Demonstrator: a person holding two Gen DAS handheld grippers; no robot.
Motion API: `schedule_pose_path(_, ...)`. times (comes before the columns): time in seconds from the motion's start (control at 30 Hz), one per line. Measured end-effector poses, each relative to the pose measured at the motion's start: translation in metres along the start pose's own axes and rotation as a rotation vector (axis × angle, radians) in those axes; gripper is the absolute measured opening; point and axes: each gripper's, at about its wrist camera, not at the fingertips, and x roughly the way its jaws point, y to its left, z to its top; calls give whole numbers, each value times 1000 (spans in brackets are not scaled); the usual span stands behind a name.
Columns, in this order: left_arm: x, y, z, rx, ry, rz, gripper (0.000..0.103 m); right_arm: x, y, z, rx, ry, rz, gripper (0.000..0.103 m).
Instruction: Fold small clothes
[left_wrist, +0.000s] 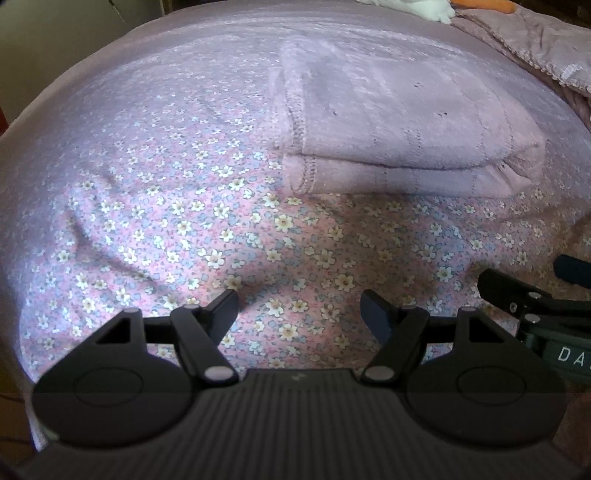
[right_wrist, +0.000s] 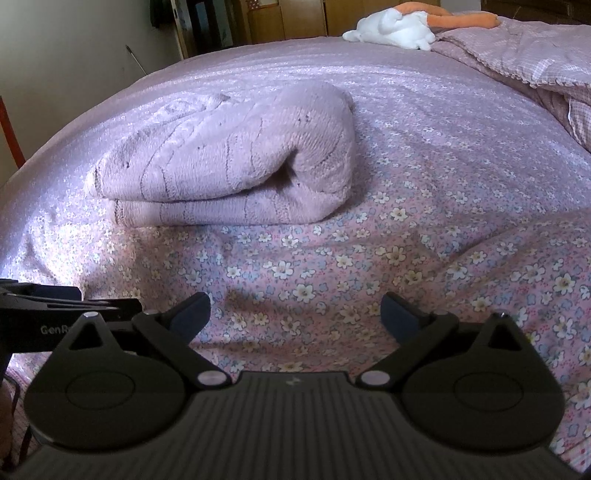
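While both jaws stand spread and empty, the left gripper (left_wrist: 299, 301) and right gripper (right_wrist: 295, 306) hover near the folded pink knit garment (right_wrist: 225, 158), which lies farther away on the floral bedsheet (right_wrist: 406, 258).

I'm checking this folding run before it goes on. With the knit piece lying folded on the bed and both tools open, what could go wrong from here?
1. The folded pink knit gapes at its right-hand end; a one-layer grip there could pull the fold open.
2. The floral sheet is wrinkled and loose, so a low pinch might catch it too.
3. The left tool and right tool sit close together and could collide.
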Motion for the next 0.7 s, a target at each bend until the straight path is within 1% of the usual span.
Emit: schedule_pose_path(0.7,3,-1,-2,18,5,2,74,1,-1,0,-8,1,3,102)
